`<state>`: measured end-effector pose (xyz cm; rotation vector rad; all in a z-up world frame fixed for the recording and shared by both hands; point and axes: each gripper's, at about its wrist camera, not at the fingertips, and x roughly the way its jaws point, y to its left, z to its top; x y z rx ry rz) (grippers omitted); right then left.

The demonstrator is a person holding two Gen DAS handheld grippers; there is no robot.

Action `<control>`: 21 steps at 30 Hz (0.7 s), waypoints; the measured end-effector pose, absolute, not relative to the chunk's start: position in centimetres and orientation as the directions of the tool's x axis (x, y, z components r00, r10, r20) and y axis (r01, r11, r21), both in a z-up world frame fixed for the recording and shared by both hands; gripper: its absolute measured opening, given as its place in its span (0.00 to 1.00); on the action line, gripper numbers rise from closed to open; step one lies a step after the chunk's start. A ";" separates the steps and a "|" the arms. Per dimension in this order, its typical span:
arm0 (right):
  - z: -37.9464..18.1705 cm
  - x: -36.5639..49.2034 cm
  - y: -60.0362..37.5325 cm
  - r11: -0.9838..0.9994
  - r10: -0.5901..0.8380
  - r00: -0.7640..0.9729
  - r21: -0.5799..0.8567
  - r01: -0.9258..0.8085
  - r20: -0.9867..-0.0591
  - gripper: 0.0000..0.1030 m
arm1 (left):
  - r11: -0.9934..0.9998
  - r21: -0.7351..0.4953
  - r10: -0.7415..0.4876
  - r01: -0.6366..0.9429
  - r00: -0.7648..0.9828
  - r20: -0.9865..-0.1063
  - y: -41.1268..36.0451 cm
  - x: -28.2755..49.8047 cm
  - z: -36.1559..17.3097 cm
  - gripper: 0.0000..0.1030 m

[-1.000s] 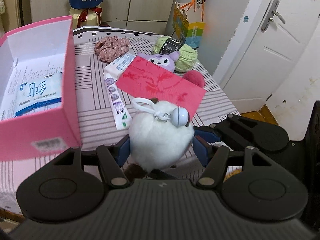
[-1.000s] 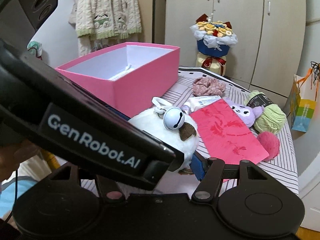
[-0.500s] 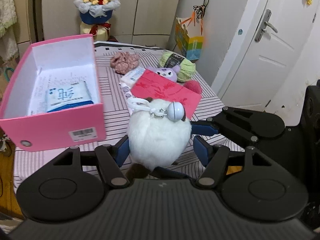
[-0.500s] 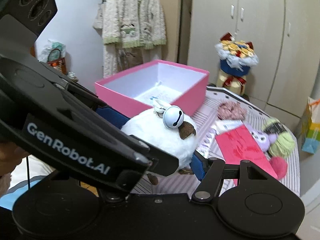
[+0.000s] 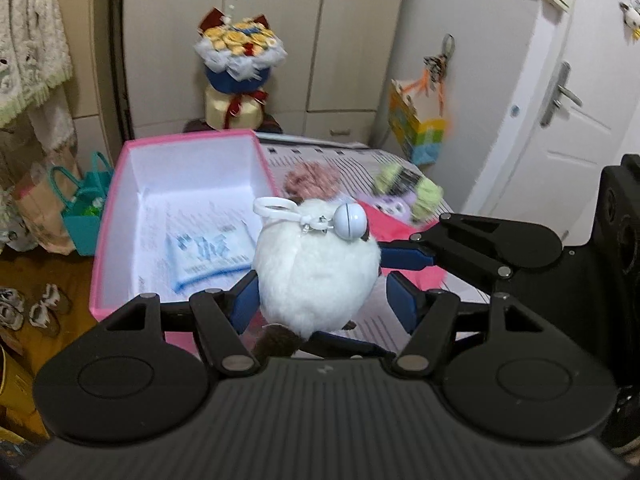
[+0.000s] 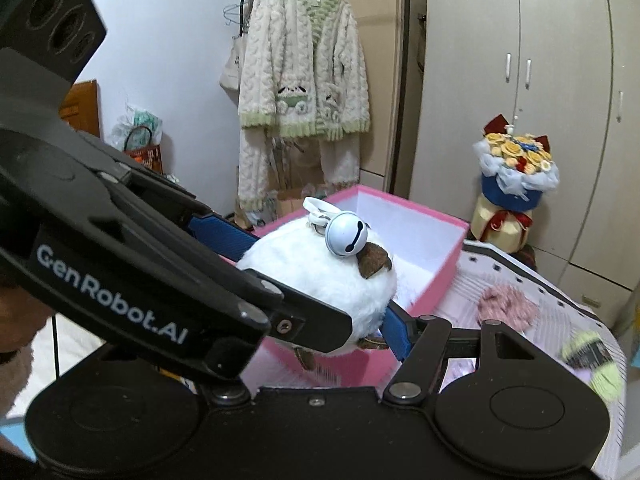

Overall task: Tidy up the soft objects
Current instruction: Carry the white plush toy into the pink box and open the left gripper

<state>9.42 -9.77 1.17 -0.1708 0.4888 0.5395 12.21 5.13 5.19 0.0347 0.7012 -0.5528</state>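
Plush (image 5: pixel 316 272) held in the air at the pink box's (image 5: pixel 120 216) near right corner, bell (image 5: pixel 349 219) on top. Left gripper (image 5: pixel 320 300): jaws about half open, left pad pressed into the fur, right pad just clear. Right gripper (image 6: pixel 320 300): jaws half open, gripping the plush crosswise. Scrunchie (image 6: pixel 506 306) and yarn (image 6: pixel 592 364) on the bench (image 6: pixel 472 280).

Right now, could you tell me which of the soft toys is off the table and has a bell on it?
The white plush, held between both grippers; the purple plush lies on the table.
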 end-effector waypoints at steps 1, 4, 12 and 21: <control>1.2 10.4 -9.4 0.845 0.460 0.743 -0.016 -0.534 -0.485 0.69 | 0.860 -0.150 -0.467 0.487 0.634 -0.617 5.4 12.9 5.3 0.64; 1.1 13.7 -8.7 0.835 0.487 0.724 0.018 -0.549 -0.489 0.69 | 0.875 -0.156 -0.449 0.458 0.651 -0.612 6.5 15.8 5.2 0.64; -0.3 22.7 -6.1 0.789 0.510 0.629 0.029 -0.613 -0.587 0.69 | 0.903 -0.236 -0.423 0.359 0.645 -0.637 9.2 23.5 2.9 0.64; -3.5 28.5 -4.6 0.760 0.526 0.533 0.085 -0.645 -0.663 0.70 | 0.926 -0.253 -0.376 0.280 0.632 -0.677 10.4 28.0 -0.1 0.64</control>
